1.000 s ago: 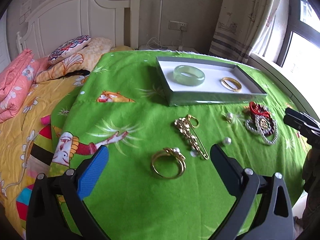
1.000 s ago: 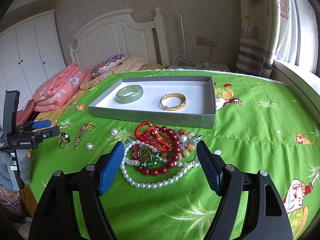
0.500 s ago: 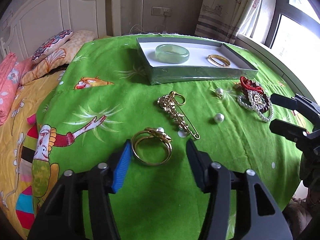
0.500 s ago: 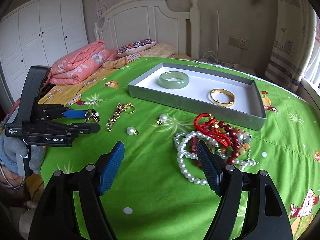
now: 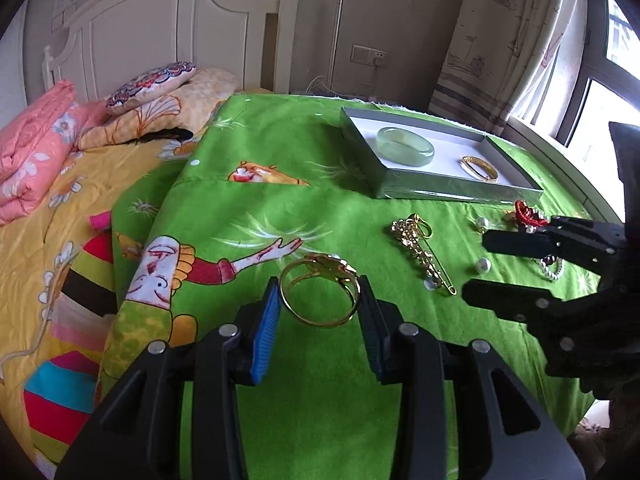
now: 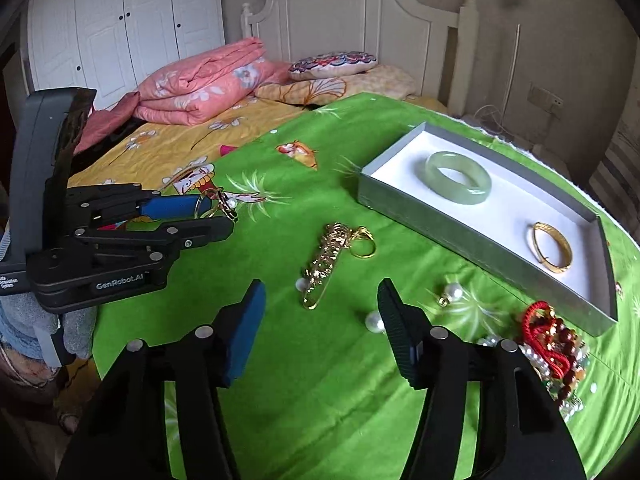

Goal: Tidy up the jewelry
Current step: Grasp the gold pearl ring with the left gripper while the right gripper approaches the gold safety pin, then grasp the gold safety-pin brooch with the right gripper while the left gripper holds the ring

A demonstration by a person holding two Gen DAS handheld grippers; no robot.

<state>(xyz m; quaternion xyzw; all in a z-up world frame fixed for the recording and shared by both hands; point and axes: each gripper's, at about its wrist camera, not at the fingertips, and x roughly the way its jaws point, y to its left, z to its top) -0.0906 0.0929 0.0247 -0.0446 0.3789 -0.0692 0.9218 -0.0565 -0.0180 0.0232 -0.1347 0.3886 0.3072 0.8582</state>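
Observation:
A gold bangle with a pearl ornament (image 5: 320, 296) sits between the blue pads of my left gripper (image 5: 319, 292). Both pads touch its rim and the jaws are still closing. The right wrist view shows that gripper (image 6: 216, 210) low over the green cloth with the bangle in its tips. My right gripper (image 6: 320, 300) hangs above the cloth with its jaws closing and nothing pressed between them. A gold brooch pin (image 6: 328, 260) lies just beyond its tips and a loose pearl (image 6: 374, 322) rests beside its right finger. A grey box (image 6: 460, 240) holds a jade bangle (image 6: 457, 178) and a gold bracelet (image 6: 552, 250).
A heap of red beads and pearl strands (image 6: 552, 344) lies right of my right gripper, below the box corner. A second pearl (image 6: 453, 291) sits near the box wall. The green cloth (image 5: 304, 400) ends at a yellow bedsheet (image 5: 80, 200) on the left, with pillows behind.
My left gripper has narrowed from wide open until its pads reach the gold bangle. My right gripper has swung left, away from the bead heap toward the brooch pin, and its jaws have narrowed.

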